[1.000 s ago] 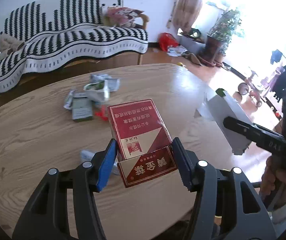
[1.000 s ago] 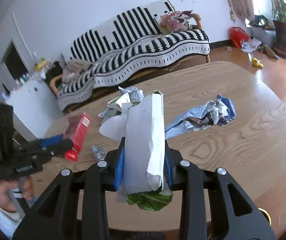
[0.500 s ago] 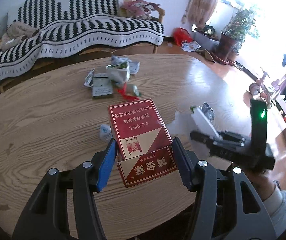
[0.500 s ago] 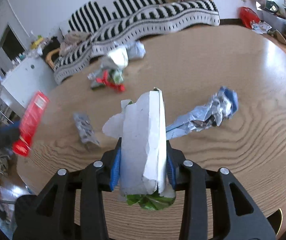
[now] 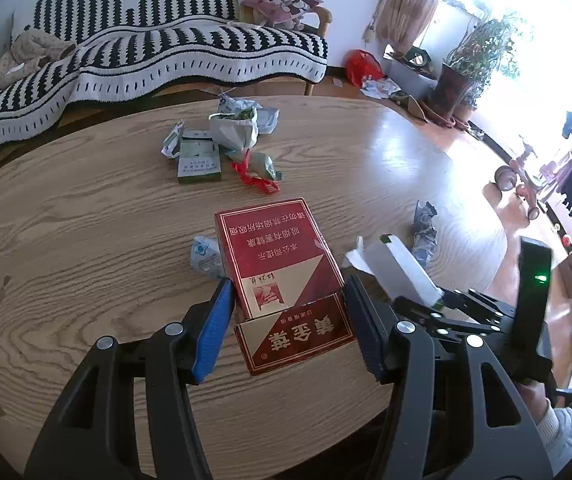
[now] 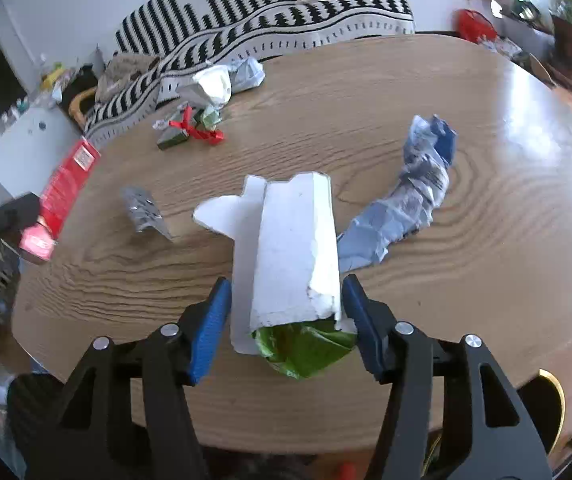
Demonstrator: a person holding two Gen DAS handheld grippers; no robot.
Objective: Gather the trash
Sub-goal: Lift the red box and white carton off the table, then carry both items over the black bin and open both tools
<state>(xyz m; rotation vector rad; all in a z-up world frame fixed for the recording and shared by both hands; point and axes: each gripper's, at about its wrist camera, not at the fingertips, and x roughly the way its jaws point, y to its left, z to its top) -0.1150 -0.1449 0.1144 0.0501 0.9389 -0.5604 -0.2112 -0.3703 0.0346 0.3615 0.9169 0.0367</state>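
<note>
Meanwhile, seen from the left wrist, the left gripper (image 5: 286,312) has its fingers clamped on a red cigarette pack (image 5: 274,252), lifted off the desk (image 5: 86,240); more litter lies at 12 o'clock. From the right wrist, the right gripper (image 6: 286,320) pinches a white carton (image 6: 294,248), apparently for binning, crumpled blue wrapper (image 6: 406,208) at 1 o'clock.

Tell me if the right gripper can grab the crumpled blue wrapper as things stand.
Probably not yet: the right gripper is shut on the white carton. The crumpled blue wrapper lies unobstructed on the table, just beyond its fingers.
</note>
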